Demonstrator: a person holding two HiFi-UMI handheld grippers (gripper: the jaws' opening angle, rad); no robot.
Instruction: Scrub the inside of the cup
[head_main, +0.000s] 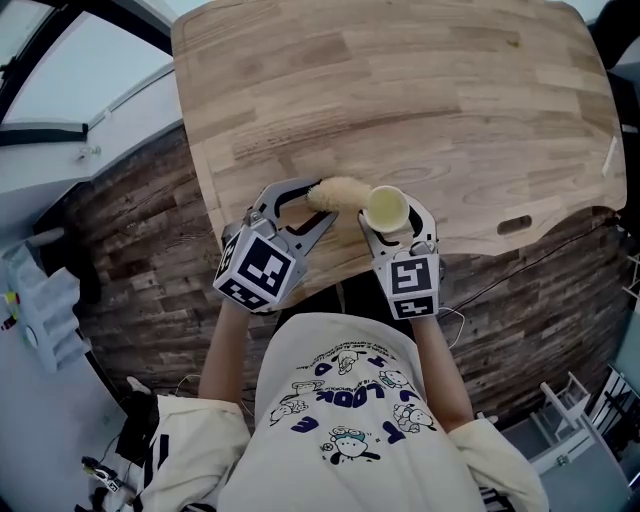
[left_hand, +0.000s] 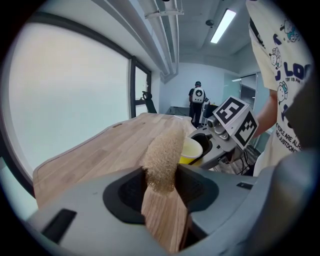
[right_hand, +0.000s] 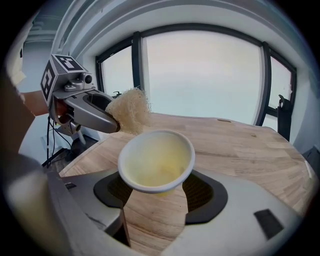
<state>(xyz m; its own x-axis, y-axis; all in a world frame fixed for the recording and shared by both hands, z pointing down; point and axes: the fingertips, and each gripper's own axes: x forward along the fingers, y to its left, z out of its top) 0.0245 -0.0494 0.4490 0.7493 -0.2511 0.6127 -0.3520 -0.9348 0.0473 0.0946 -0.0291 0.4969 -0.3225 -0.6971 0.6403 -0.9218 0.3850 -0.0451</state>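
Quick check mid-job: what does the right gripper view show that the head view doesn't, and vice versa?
Right gripper view only: the right tool's dark pads flanking the cup, windows beyond. Head view only: that tool's marker cube, the person's arms and shirt, the plank floor. Both: right tool clamped on the cup, left tool gripping the sponge beside the rim, not inside, over the wooden table.
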